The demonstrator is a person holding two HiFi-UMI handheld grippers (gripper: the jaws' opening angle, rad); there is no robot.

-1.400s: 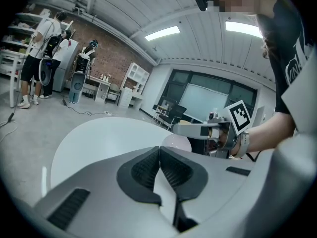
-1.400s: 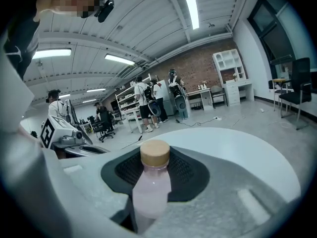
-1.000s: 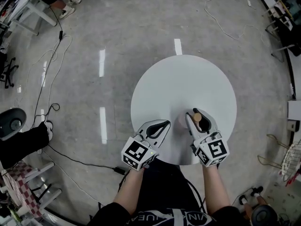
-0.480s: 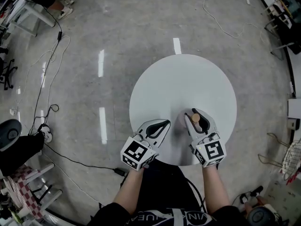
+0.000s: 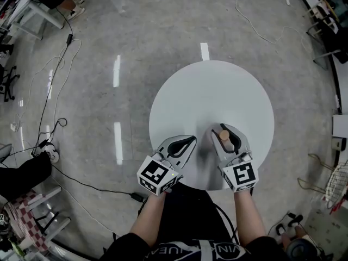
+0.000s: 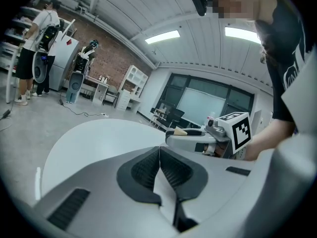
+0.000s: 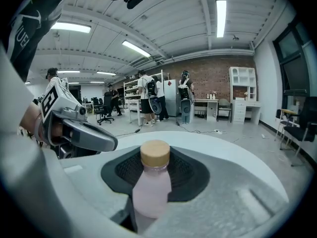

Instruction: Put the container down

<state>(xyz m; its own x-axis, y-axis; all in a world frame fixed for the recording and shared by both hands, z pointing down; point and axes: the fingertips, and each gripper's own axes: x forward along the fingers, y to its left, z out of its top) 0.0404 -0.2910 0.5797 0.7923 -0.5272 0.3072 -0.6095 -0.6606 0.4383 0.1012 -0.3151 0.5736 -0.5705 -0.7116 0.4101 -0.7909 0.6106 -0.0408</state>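
The container is a pale pink bottle (image 7: 150, 185) with a tan cap (image 5: 224, 135). It stands upright between the pads of my right gripper (image 5: 223, 130), which is shut on it over the near right part of the round white table (image 5: 212, 91). The bottle's base is hidden, so I cannot tell whether it touches the tabletop. My left gripper (image 5: 190, 141) hovers just left of it at the table's near edge, its jaws shut with nothing between them (image 6: 159, 152). In the left gripper view the right gripper (image 6: 195, 136) and the cap (image 6: 179, 131) show ahead to the right.
The table stands on a grey concrete floor with cables (image 5: 54, 91) trailing at the left. Chairs and furniture (image 5: 32, 10) line the room's edges. Several people (image 7: 148, 95) stand by shelves far behind the table.
The right gripper and the bottle have drifted slightly left. The left gripper has barely moved. A person's leg at the left edge has shifted.
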